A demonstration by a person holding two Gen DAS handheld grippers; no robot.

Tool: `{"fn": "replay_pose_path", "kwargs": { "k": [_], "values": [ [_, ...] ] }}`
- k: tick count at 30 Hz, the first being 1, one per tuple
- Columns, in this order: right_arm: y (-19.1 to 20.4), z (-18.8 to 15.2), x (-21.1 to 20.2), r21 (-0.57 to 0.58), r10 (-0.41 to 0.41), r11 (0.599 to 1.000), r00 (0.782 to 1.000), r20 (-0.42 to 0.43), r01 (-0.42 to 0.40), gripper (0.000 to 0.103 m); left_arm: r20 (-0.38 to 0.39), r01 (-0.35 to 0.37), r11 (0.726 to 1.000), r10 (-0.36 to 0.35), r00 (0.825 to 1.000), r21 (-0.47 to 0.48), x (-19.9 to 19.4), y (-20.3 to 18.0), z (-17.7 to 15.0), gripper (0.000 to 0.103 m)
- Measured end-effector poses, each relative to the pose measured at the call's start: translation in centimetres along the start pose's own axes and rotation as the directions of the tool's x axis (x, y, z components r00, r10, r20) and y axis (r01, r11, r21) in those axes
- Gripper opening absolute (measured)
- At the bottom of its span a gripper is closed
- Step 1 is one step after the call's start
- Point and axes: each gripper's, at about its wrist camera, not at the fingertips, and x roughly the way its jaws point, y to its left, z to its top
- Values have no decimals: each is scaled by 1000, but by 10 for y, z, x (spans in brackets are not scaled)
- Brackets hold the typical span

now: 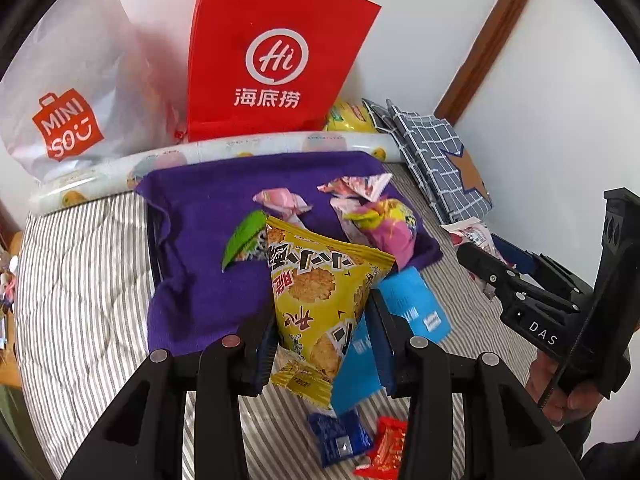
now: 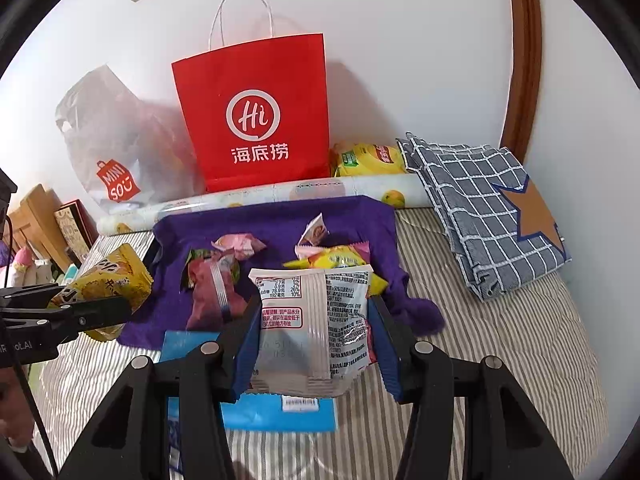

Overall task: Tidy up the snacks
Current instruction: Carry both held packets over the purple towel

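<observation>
My left gripper [image 1: 320,344] is shut on a yellow cracker packet [image 1: 320,296] and holds it above the near edge of a purple cloth [image 1: 200,280]. My right gripper [image 2: 314,344] is shut on a white snack packet [image 2: 316,320], also just above the cloth's [image 2: 272,224] near edge. Several wrapped snacks lie on the cloth: a pink one [image 1: 280,200], a green one [image 1: 240,240], a pink and yellow one [image 1: 388,224]. A blue packet [image 2: 276,412] lies on the striped bedding below both grippers. The left gripper [image 2: 92,316] shows at the left of the right wrist view.
A red paper bag [image 2: 256,120] and a clear Miniso bag [image 2: 116,140] stand against the wall behind a rolled printed sheet [image 2: 280,196]. A folded checked cloth [image 2: 488,208] lies at right. A small blue sachet [image 1: 340,440] and a red one [image 1: 384,452] lie on the bedding.
</observation>
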Motion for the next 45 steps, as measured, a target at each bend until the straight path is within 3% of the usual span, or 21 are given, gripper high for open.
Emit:
{"fn": "replay_pose_path", "kwargs": {
  "k": [28,39,45],
  "values": [
    [3,52,57,-2,13,1000,999,30,-13,49,25,-44,998,45,999,-54,34,49,65,41],
    [3,58,91,1,34,999,999,-11,-34,49,9,-66,989,68,998,-132,58,78,81,41],
    [17,54,106,-73,50,996,998,-49,-53,49,-20,-70,983,68,998,-168,78,88,77,41]
  ]
}}
